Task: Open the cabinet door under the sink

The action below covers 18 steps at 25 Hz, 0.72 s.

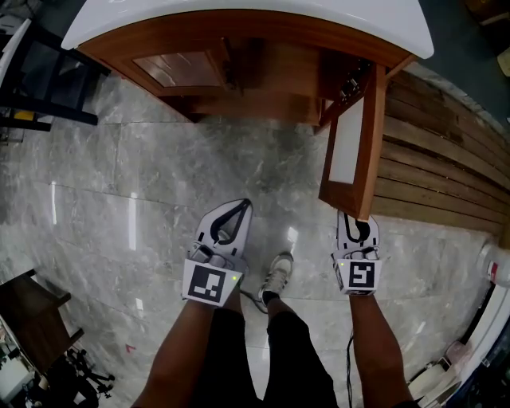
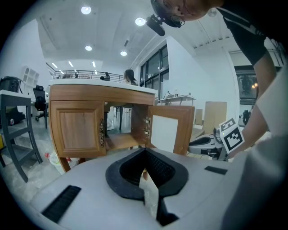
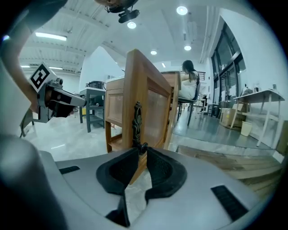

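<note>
Right gripper view: right gripper (image 3: pixel 140 152) pinches the ornate handle (image 3: pixel 137 120) of the right cabinet door (image 3: pixel 155 99) | door stands wide open under the sink (image 1: pixel 263 14) | left gripper (image 2: pixel 145 150) pressed together, empty | step: swing nearly done | next: release handle

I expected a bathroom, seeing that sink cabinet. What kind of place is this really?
Probably an open office or test hall, not a home: the wooden sink cabinet stands free on a marble floor, with desks and tall windows around.

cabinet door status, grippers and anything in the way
Right gripper shut on door handle. Left gripper shut, empty. Right cabinet door stands wide open, left door closed. Nothing seen blocking.
</note>
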### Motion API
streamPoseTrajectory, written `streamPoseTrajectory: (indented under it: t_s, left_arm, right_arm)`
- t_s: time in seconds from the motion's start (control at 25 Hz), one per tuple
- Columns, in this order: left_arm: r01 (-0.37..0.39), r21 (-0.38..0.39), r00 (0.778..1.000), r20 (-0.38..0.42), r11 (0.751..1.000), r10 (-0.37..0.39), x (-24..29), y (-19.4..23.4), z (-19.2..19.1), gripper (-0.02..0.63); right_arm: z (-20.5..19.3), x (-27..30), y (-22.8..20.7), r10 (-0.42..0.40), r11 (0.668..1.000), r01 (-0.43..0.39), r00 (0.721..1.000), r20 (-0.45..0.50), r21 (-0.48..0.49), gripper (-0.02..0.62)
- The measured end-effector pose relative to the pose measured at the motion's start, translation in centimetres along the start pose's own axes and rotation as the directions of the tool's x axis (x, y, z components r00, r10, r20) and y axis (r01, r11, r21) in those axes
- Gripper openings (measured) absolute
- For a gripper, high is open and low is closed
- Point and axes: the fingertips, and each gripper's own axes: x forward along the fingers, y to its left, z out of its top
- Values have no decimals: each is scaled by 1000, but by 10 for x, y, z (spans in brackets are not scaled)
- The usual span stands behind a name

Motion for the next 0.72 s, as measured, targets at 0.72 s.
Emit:
streamPoseTrajectory:
  t_s: [0.72]
  left_arm:
    - [83, -50, 997, -1, 995, -83, 12, -2, -2, 20]
  right_arm:
    - [31, -40, 18, -243, 961, 244, 970, -26, 128, 43]
